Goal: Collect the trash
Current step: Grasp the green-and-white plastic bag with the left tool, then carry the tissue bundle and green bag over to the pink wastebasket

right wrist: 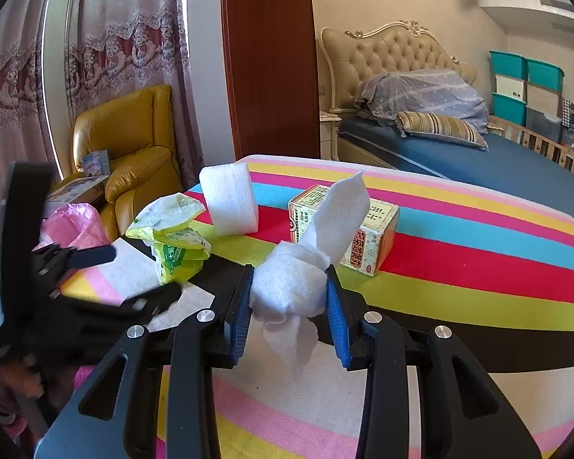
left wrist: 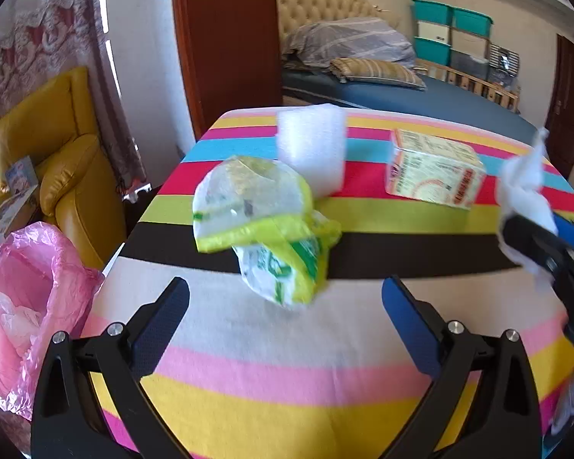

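clamping white tissue wad, right tool; pink trash bag lies far left, nearer the empty, spread left tool.

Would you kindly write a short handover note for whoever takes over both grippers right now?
Right gripper: shut on a wad of white tissue, lifted off the table.
Left gripper: open, empty, facing the crumpled yellow-green bag.
On the table: that bag, a white foam piece, a small printed box.
Pink trash bag sits off the table's left edge, some trash already inside.
Left: drop the tissue, then collect the other three.
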